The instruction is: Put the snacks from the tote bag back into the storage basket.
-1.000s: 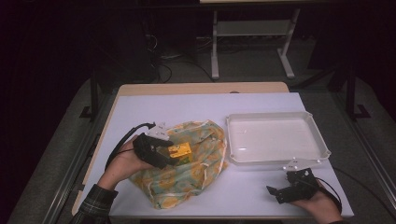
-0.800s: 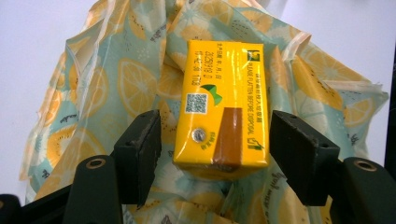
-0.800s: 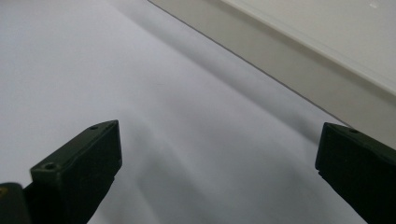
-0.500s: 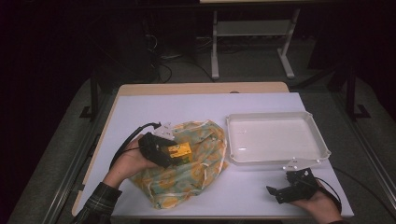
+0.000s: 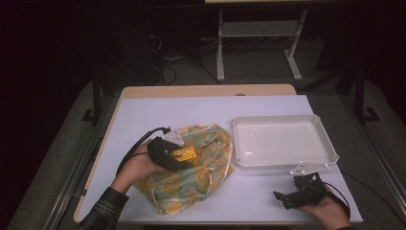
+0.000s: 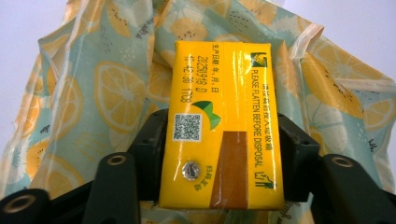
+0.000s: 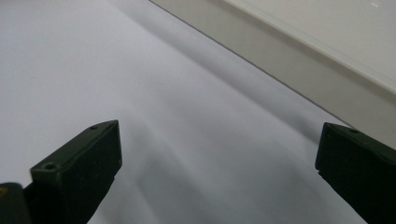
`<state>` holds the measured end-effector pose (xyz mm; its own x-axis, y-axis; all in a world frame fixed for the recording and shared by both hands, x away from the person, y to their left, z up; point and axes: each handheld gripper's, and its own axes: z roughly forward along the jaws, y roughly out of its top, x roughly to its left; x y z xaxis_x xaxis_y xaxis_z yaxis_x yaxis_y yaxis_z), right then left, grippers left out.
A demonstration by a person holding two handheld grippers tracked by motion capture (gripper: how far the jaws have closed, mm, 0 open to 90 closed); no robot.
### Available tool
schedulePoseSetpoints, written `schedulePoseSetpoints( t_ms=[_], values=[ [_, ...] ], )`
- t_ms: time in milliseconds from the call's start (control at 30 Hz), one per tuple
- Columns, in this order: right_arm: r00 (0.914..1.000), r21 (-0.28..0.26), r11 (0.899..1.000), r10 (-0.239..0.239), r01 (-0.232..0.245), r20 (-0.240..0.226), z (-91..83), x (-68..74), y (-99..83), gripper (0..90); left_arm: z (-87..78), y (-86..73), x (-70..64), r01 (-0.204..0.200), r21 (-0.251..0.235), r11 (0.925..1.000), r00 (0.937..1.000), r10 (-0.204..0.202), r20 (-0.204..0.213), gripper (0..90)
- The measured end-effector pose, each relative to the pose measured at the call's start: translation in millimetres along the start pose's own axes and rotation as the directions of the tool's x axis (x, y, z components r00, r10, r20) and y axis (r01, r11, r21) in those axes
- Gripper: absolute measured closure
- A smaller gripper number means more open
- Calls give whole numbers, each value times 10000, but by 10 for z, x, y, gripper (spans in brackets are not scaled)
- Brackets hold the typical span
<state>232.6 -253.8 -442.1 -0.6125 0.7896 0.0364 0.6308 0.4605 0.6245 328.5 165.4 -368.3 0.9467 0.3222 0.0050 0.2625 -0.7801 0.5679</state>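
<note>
A yellow drink carton was seen clamped between the jaws of the left hand-held gripper, its long axis running straight out along the jaws and away from the palm. It was held just above a lemon-print cloth bag spread on the counter, left of centre. A white tray lay to the carton's right, w/ the bag's edge near the tray's left rim. The right hand-held gripper was held slack, jaws wide apart w/ nothing between, low at the counter's front just beside the tray's near wall. The tray was judged the likely drop-off; the left hand, already loaded, would have to carry the carton rightward.
</note>
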Motion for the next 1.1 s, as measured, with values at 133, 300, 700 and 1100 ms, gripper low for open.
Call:
schedulePoseSetpoints(
  t_ms=[133, 300, 700, 1100],
  values=[
    [10000, 0, 10000, -8, 8, 5, 0, -1, 1, 0, 2, -2, 5, -1, 7, 10000, 10000, 1, -65, 497],
    [10000, -6, 10000, -3, 3, 18, 0, -1, 1, 0, -3, 6, -5, -221, 126, 9997, 9996, 224, -181, 507],
    [10000, -53, 10000, 6, -6, 5, -5, -5, -3, 0, -15, 25, 1, -114, -26, 9999, 9997, 113, -214, 512],
    [10000, -50, 10000, 23, -23, -6, -6, -3, 1, 0, -85, 32, 16, 446, -466, 9979, 9984, -461, -319, 515]
  ],
)
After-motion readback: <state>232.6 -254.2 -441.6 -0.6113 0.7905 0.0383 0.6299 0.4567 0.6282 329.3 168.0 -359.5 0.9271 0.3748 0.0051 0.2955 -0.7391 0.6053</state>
